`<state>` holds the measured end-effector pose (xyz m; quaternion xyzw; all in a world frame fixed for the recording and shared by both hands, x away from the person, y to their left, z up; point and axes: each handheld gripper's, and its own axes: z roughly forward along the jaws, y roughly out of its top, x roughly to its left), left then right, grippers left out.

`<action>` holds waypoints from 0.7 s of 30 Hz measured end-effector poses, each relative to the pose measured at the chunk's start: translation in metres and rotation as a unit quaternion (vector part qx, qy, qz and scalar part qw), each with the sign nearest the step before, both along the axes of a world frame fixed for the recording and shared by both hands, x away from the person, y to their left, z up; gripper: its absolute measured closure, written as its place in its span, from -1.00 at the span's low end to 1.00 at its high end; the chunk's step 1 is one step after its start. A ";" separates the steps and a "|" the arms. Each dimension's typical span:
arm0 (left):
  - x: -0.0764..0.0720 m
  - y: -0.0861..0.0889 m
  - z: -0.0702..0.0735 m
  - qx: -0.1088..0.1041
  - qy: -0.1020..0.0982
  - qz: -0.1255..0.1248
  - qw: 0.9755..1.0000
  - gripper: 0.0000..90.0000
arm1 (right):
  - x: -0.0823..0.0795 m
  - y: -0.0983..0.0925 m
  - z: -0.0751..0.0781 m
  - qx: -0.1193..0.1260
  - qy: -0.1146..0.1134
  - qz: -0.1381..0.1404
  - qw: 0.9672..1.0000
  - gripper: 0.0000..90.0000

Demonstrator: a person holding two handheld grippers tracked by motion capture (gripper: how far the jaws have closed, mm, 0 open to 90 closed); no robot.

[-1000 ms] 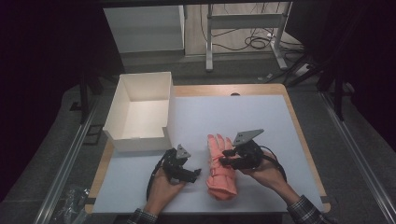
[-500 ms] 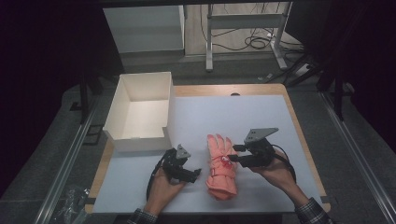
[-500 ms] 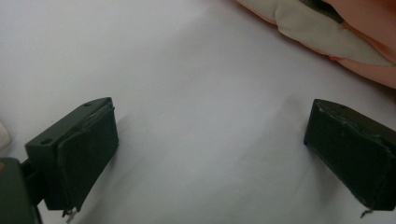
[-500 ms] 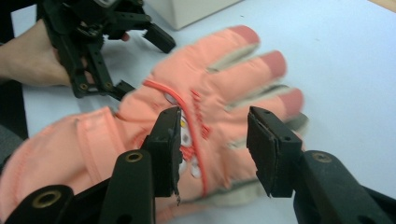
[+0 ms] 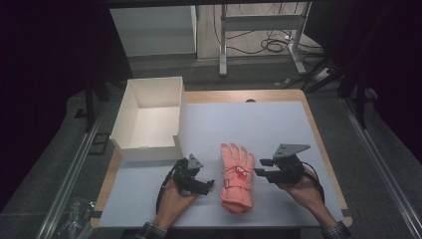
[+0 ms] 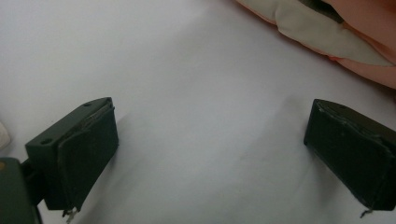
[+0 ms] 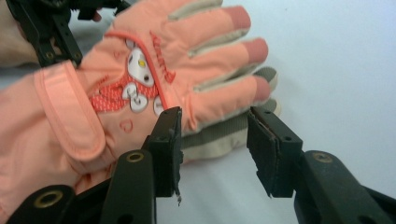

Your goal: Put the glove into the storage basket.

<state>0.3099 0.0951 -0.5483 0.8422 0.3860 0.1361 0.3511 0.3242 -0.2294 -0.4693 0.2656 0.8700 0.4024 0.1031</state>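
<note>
A salmon-pink winter glove (image 5: 238,177) with a cartoon patch lies flat on the white mat, fingers pointing away from the person. In the right gripper view the glove (image 7: 140,84) lies just ahead. My right gripper (image 5: 260,167) hovers close to the glove's right side. Its jaws have just been opening and stand apart (image 7: 215,149), with nothing pinched between them. My left gripper (image 5: 209,185) rests on the mat left of the glove, jaws wide open (image 6: 210,154) over bare mat. The glove's edge (image 6: 327,32) shows at the top right of that view.
A white open-top box (image 5: 149,152) stands at the back left of the mat (image 5: 259,124), just beyond my left gripper. The wooden table edge (image 5: 323,149) runs along the right. Desk legs and cables lie on the floor behind the table.
My right gripper has drawn away to the right, from over the glove to beside it. The glove and my left gripper have stayed put.
</note>
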 end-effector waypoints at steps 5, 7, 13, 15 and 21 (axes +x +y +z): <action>0.000 0.000 0.000 0.003 -0.001 -0.002 1.000 -0.92 | -0.006 -0.004 -0.013 0.001 0.007 -0.002 1.000 0.31; 0.000 0.000 0.000 0.003 -0.001 -0.002 1.000 -0.92 | -0.009 -0.005 -0.018 0.000 0.012 -0.002 1.000 0.36; -0.002 0.001 0.002 0.001 -0.006 -0.002 1.000 -0.89 | -0.015 -0.008 -0.028 0.005 0.022 0.002 1.000 0.52; -0.004 0.003 0.002 0.001 -0.004 -0.002 1.000 -0.90 | -0.018 -0.009 -0.030 0.008 0.027 0.002 1.000 0.57; -0.014 0.017 0.011 0.004 -0.009 -0.006 1.000 -0.90 | -0.028 -0.012 -0.040 0.006 0.033 0.011 0.999 0.80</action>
